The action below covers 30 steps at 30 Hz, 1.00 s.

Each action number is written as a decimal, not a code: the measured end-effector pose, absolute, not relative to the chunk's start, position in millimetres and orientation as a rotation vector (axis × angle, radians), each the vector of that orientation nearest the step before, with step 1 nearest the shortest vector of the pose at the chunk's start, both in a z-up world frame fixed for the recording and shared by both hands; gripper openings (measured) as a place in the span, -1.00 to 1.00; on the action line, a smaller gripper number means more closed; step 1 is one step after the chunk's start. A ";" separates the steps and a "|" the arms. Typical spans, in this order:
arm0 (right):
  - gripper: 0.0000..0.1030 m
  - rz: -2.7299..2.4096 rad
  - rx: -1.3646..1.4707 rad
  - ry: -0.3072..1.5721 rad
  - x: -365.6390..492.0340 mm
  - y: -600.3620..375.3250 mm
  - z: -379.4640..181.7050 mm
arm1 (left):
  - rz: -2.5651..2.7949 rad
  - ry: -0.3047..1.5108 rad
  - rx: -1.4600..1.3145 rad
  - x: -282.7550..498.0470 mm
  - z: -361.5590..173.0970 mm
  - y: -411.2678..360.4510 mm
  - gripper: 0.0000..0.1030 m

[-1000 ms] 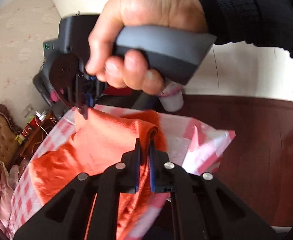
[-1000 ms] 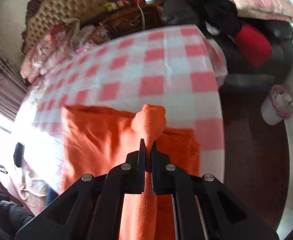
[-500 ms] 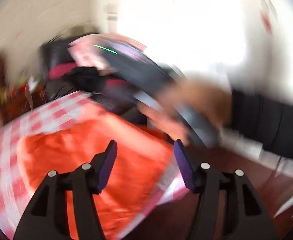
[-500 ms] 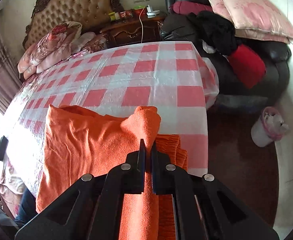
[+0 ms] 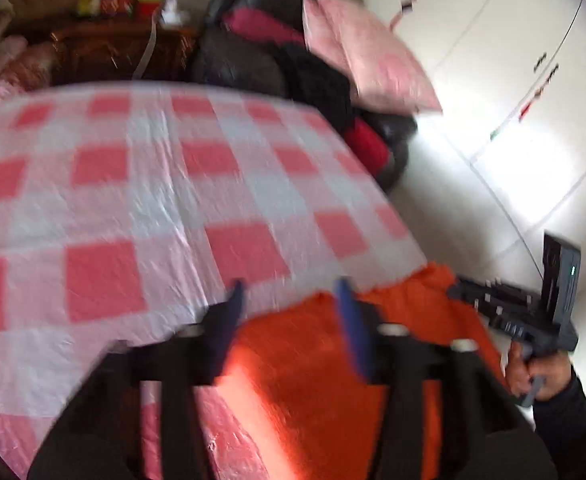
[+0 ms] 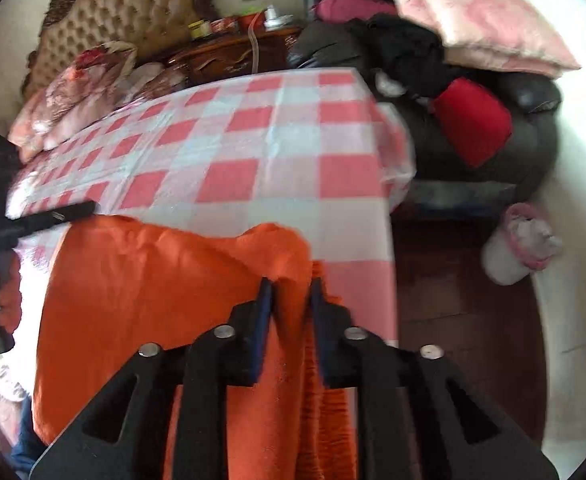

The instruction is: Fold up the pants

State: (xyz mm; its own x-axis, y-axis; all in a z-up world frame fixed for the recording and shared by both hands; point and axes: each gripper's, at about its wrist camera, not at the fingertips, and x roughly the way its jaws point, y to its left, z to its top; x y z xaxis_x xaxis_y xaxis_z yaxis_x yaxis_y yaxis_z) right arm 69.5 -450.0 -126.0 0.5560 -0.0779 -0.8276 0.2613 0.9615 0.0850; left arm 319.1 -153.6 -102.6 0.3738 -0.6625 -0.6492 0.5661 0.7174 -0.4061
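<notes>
The orange pants (image 6: 165, 292) lie folded on the red-and-white checked bed cover (image 6: 277, 148), near its front right corner. My right gripper (image 6: 291, 290) is open, its jaws a little apart around a raised ridge of the orange cloth. My left gripper (image 5: 291, 294) is open and empty, over the left edge of the pants (image 5: 325, 364). In the left wrist view the right gripper (image 5: 521, 312) shows at the far right, held in a hand. The left gripper (image 6: 49, 216) shows at the left of the right wrist view.
A tufted headboard (image 6: 133, 12) and floral pillows (image 6: 81, 88) stand at the bed's far end. A wooden nightstand (image 6: 233, 56) is behind. A black sofa (image 6: 473, 152) with pink and red cushions stands right. A white bin (image 6: 521, 244) sits on the dark floor.
Both grippers have let go of the orange cloth: the left opened wide and swung round to face the bed, the right parted its jaws. The pants dropped flatter onto the bed.
</notes>
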 end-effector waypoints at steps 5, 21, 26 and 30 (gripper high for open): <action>0.12 -0.397 0.103 0.881 39.4 -432.4 -83.5 | -0.645 0.732 0.010 269.6 -59.2 -133.0 0.66; 0.54 -0.595 0.139 0.808 -101.2 -356.5 -15.3 | -0.602 0.843 0.154 67.8 -37.9 -140.5 0.96; 0.54 -0.613 0.141 0.800 -111.8 -355.7 -9.2 | -0.590 0.823 0.169 63.7 -32.8 -143.2 0.96; 0.54 -0.615 0.136 0.806 -110.3 -358.1 -10.5 | -0.594 0.835 0.169 65.6 -33.3 -146.2 0.96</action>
State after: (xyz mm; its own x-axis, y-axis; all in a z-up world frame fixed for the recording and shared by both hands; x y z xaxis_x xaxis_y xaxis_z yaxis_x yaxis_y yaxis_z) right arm -110.3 -358.1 -10.5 0.5296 -0.4634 -0.7105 0.5635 0.8183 -0.1138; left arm 65.6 -146.2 -33.3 0.5207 -0.4282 -0.7386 0.5570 0.8260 -0.0863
